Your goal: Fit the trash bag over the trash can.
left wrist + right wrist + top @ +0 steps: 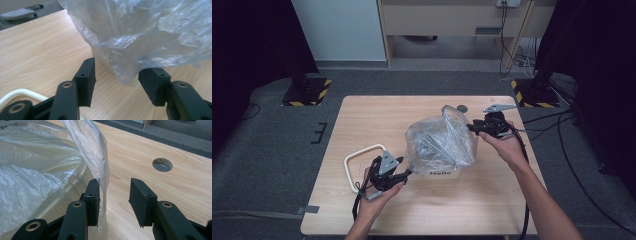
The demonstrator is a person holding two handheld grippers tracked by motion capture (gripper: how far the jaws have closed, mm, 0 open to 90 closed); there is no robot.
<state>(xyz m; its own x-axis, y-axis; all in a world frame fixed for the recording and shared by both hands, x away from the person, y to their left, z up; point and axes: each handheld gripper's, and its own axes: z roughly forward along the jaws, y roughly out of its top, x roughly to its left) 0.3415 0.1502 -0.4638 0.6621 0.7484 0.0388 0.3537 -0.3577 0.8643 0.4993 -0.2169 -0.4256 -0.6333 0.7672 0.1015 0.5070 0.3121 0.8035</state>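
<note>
Wooden table [362, 115] has room: with both the left gripper [117, 75] and right gripper [114, 195] jaws apart, re-pinch the plastic bag [439, 140] at 3 and 7 o'clock.

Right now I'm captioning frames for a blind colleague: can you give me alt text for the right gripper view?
The right gripper has its two black jaws open, with a strip of the clear plastic bag hanging between them against one jaw. The bag billows beside them over a white bin, on a light wooden table with a round hole.
</note>
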